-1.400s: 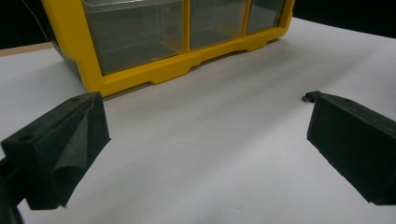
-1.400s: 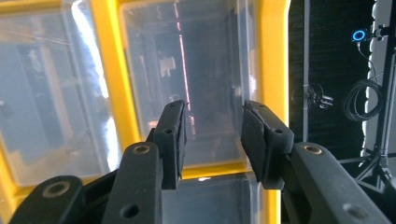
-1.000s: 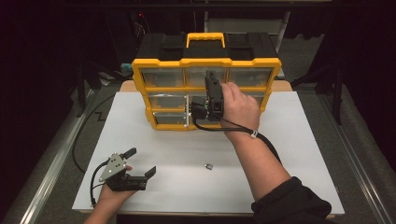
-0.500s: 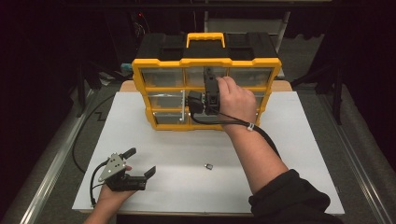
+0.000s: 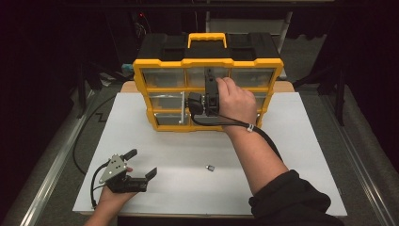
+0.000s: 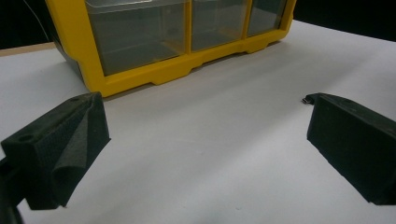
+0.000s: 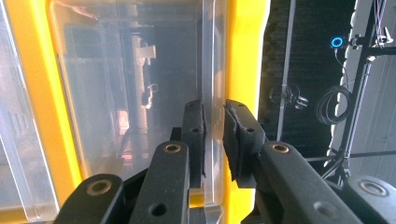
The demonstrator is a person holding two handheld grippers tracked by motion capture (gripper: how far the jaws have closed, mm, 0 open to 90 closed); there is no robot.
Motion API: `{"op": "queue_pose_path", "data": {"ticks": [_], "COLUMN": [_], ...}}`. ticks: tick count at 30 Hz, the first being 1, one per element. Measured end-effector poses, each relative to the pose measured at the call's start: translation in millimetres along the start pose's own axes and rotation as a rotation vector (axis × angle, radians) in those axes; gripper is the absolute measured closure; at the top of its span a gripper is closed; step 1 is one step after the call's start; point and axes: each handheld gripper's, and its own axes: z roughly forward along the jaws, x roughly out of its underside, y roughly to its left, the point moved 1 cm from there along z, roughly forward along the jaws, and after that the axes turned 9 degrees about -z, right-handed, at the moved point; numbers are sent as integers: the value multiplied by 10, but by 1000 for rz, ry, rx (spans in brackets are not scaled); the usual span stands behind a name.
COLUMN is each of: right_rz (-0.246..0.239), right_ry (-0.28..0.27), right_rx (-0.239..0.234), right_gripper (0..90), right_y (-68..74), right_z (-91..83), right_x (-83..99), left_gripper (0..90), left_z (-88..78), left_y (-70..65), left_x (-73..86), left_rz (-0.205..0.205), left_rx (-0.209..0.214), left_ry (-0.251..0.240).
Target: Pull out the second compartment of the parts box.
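Right gripper [image 7: 214,140] fingers, just been closing, pinch a clear drawer's front lip [image 7: 211,84] on the yellow organizer [image 5: 162,63]; left gripper [image 5: 141,169] fingers gape empty.

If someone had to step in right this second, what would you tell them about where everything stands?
Right gripper: its jaws have just been closing, with the clear drawer lip of the top-middle drawer between the pads; it looks pinched.
Left gripper: open, holding nothing, resting low over the white table at front left.
Yellow organizer: upright at the table's back; its drawers look shut.
Small metal part: loose on the table, in front of the organizer.
Done: drawer lip gripped.
Left: probably pull the drawer out, perhaps for the small part.
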Motion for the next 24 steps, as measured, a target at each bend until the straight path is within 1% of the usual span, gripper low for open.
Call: {"op": "queue_pose_path", "data": {"ticks": [6, 8, 14, 22, 24], "right_rz": [-11, -17, -24, -28, -35], "right_ry": [3, 7, 9, 0, -5], "right_rx": [7, 1, -6, -7, -6], "right_gripper": [807, 822, 824, 823, 823], "right_y": [7, -3, -15, -31, -38], "right_z": [-3, -14, -39, -141, -183], "right_x": [-7, -14, -3, 9, 10], "left_gripper": [3, 3, 3, 3, 3], "left_z": [-12, -15, -11, -8, -10], "left_y": [4, 5, 4, 0, 1], "left_x": [-6, -7, -5, -5, -6], "left_rz": [-1, -2, -3, -3, -2], "left_rx": [4, 6, 6, 6, 7], "left_ry": [-8, -6, -7, -8, -6]}}
